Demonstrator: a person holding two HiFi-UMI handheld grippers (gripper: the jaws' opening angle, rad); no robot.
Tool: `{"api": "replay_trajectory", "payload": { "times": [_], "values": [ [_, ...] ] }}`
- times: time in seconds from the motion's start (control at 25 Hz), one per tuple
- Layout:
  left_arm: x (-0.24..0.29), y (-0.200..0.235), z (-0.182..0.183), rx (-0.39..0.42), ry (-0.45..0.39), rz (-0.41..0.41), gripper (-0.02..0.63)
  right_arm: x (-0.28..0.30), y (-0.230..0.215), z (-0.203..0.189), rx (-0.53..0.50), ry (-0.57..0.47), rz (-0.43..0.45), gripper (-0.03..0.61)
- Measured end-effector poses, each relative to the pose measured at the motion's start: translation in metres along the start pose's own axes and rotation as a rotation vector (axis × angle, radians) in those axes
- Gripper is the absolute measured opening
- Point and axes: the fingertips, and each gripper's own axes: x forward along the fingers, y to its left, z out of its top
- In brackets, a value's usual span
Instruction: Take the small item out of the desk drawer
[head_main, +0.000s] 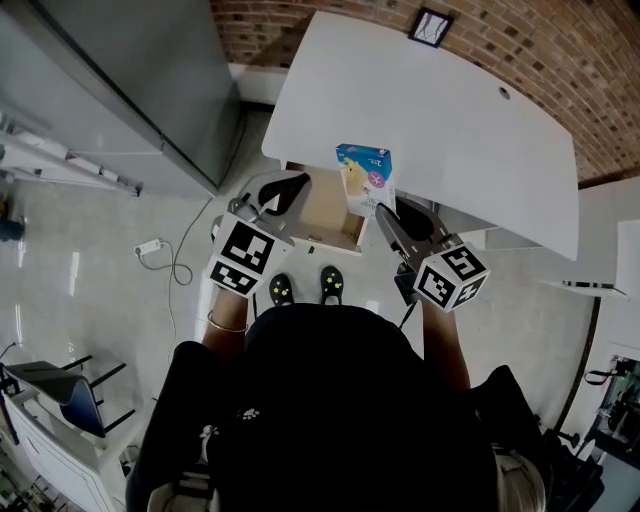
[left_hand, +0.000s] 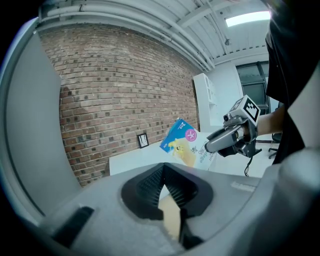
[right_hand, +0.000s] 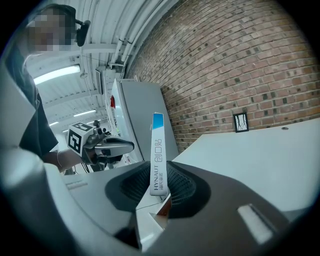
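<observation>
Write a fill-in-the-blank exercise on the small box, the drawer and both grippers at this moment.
1. The right gripper has its fingers ____ on the small box.
2. The left gripper, fingers together, holds ____.
3. The drawer under the white desk stands ____.
4. The wall behind the desk is built of ____.

Missing words: shut; nothing; open; brick.

Glossy cardboard box (head_main: 364, 178), matt wooden drawer (head_main: 325, 215)
</observation>
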Motion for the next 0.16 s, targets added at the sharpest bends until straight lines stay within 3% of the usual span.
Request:
{"api": "replay_trajectory", "payload": {
  "times": [0.16],
  "values": [
    [0.0008, -0.0009, 0.0, -0.003, 0.0, 0.003, -0.003, -0.0019, -0.0015, 0.0002, 0.004, -0.003, 0.001, 0.107]
  ]
}}
